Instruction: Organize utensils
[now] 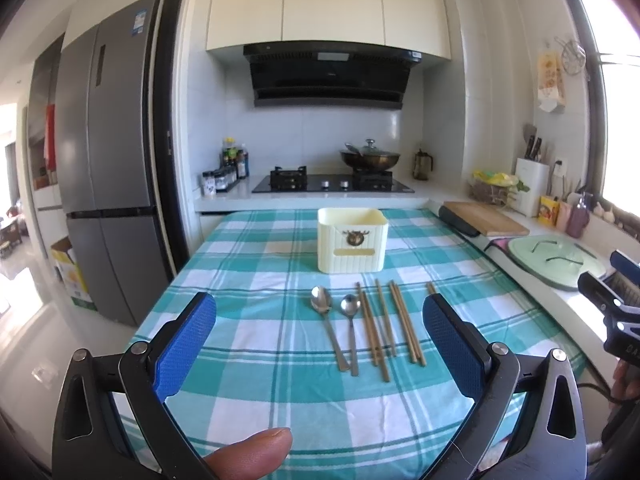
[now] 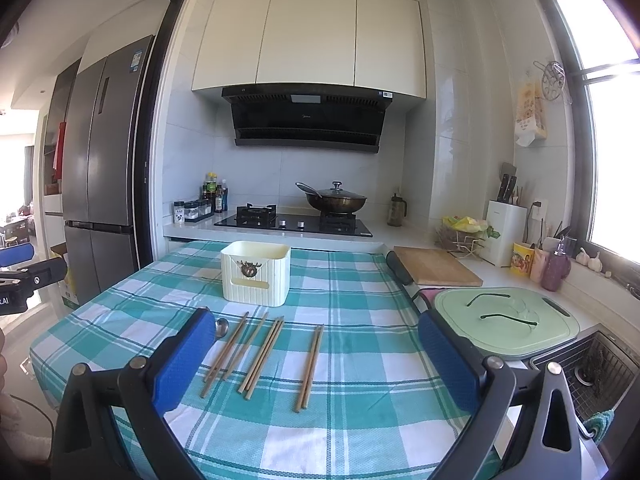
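Observation:
A cream ribbed utensil holder stands upright on the teal checked tablecloth; it also shows in the right wrist view. In front of it lie two metal spoons and several wooden chopsticks side by side. The right wrist view shows the chopsticks, one separate pair and a spoon bowl partly hidden by a finger. My left gripper is open and empty above the near cloth. My right gripper is open and empty, over the chopsticks.
A counter runs along the right with a wooden cutting board, a green lid and a sink. A stove with a wok sits behind the table. A fridge stands at left.

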